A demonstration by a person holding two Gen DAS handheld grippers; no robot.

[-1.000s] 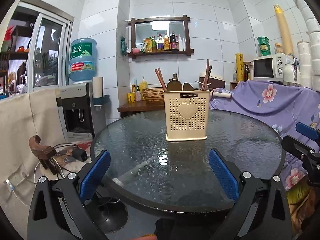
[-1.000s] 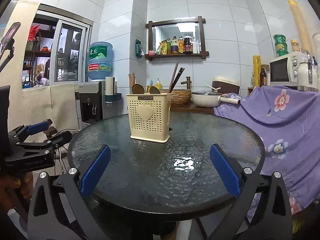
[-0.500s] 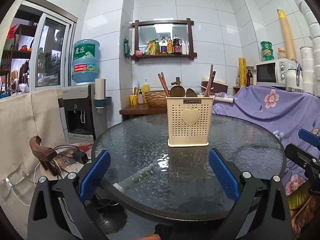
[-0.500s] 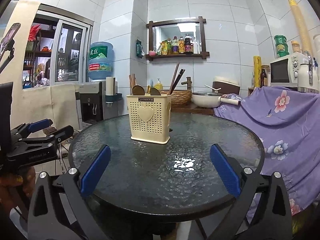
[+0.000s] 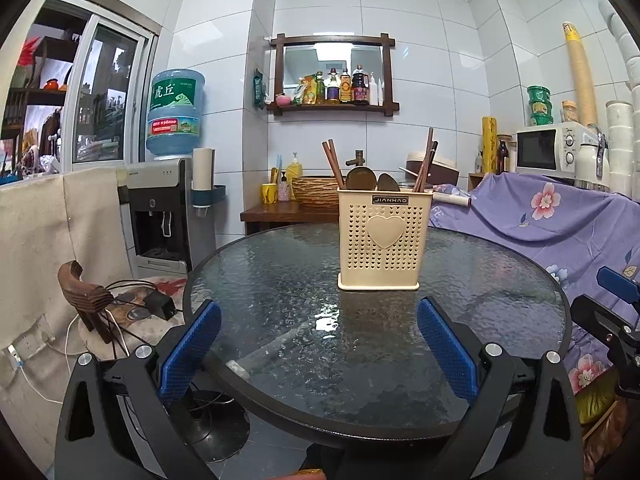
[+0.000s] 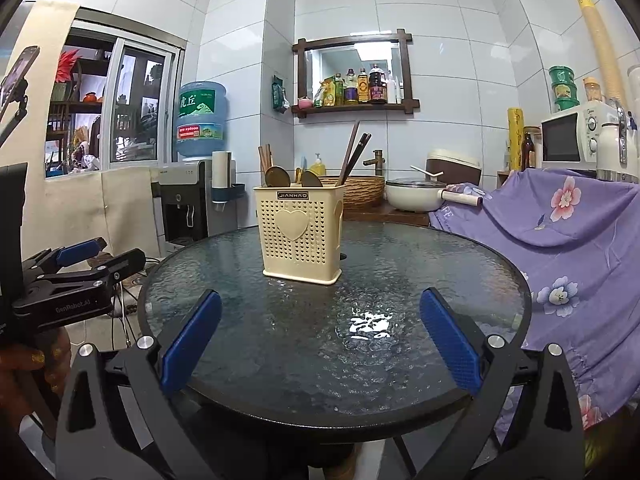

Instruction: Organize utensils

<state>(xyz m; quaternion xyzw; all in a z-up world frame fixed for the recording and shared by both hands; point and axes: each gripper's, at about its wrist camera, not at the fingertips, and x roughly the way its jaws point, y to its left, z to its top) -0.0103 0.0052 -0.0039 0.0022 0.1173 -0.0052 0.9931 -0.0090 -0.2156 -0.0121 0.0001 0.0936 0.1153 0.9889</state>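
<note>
Utensil caddy, glass table: both grippers drawn back, empty.

Cream caddy (image 5: pixel 384 242) stands upright toward the table's (image 5: pixel 280 280) far edge, holding chopsticks (image 5: pixel 425 162) and two spoons (image 5: pixel 360 178). Over the last second the left gripper (image 5: pixel 320 344) has risen slightly; right gripper (image 6: pixel 320 338) unchanged. Both spread wide at the near edge. Sorting appears finished.

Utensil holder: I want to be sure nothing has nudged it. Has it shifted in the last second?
No. In the right wrist view the utensil holder sits at the same spot on the glass table, lined up as before with the wicker basket behind.
</note>
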